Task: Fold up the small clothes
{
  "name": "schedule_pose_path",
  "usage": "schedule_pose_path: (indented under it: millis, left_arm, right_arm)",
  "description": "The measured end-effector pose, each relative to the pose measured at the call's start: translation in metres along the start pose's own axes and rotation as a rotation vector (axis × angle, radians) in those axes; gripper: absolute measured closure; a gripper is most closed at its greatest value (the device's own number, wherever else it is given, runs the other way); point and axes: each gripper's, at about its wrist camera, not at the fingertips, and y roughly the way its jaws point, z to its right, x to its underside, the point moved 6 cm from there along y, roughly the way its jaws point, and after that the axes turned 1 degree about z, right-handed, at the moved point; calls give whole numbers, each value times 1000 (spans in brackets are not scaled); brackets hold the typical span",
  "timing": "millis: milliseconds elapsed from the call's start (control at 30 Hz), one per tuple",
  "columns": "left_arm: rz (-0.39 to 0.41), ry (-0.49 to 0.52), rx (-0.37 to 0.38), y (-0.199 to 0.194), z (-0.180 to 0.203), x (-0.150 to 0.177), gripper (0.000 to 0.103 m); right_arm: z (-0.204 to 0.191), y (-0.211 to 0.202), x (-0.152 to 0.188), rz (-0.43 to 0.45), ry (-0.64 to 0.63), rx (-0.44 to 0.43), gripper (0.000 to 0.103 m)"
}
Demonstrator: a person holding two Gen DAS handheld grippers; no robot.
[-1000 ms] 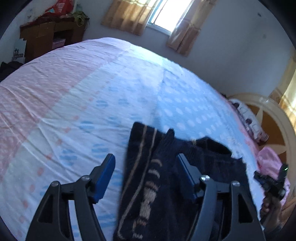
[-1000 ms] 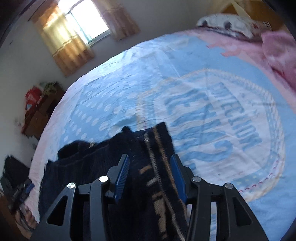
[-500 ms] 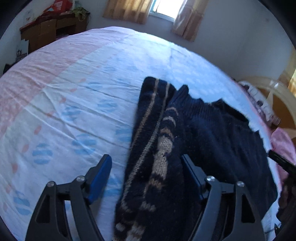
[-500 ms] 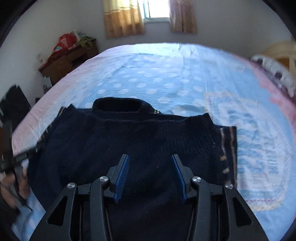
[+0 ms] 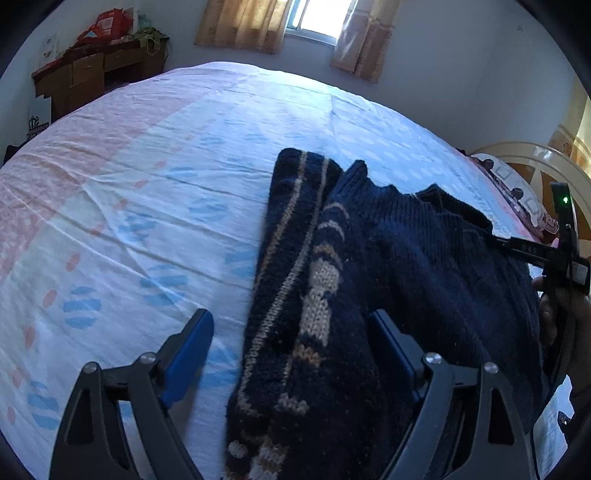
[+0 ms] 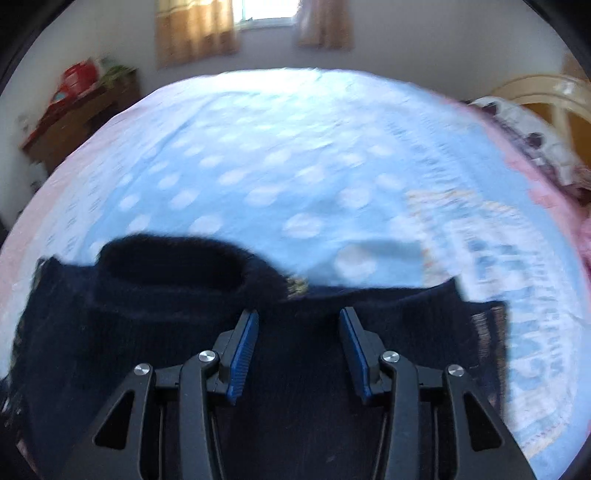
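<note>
A small dark navy knitted sweater (image 5: 424, 258) lies flat on the bed, its left sleeve (image 5: 295, 258) with tan stripes folded in along its side. My left gripper (image 5: 291, 328) is open just above that sleeve, empty. My right gripper (image 6: 299, 321) is open and empty above the sweater's (image 6: 184, 332) upper chest, near the collar (image 6: 170, 266). A striped sleeve edge (image 6: 487, 332) shows at the sweater's right side. The right gripper's body (image 5: 561, 254) and the hand holding it show at the left wrist view's right edge.
The bed sheet (image 5: 166, 177) is light blue and pink with dots and large lettering (image 6: 517, 295). A wooden desk (image 5: 92, 74) with clutter stands at the far left. A curtained window (image 5: 310, 18) is behind the bed. Pillows (image 6: 524, 125) and a headboard lie at the right.
My right gripper has moved forward over the sweater toward the collar; its view is blurred. My left gripper has pulled back slightly over the folded sleeve. Both stay open.
</note>
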Motion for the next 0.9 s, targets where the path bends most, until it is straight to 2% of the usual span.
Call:
schedule_pose_path:
  millis: [167, 267, 467, 533, 600, 667, 700, 733, 900]
  left_arm:
    - [13, -42, 52, -3, -6, 1, 15]
    - [17, -61, 67, -5, -8, 1, 15]
    - [19, -43, 41, -5, -7, 3, 14]
    - [15, -52, 54, -4, -8, 3, 13]
    - [9, -44, 52, -4, -7, 3, 12]
    - [10, -29, 29, -5, -5, 6, 12]
    - [12, -23, 19, -6, -4, 7, 12]
    - [12, -18, 11, -7, -4, 8, 12]
    - [7, -25, 0, -13, -8, 16, 10]
  right_arm:
    - [18, -36, 25, 17, 31, -85, 57]
    - [46, -65, 55, 6, 75, -148, 57]
    - [118, -116, 118, 1, 168, -141, 57]
    - [125, -123, 138, -34, 165, -193, 57]
    - [124, -126, 153, -51, 130, -197, 57]
    - [124, -122, 163, -62, 81, -135, 73]
    - [125, -120, 168, -78, 78, -121, 88]
    - [126, -118, 175, -96, 86, -135, 92]
    - [132, -130, 199, -97, 84, -139, 93]
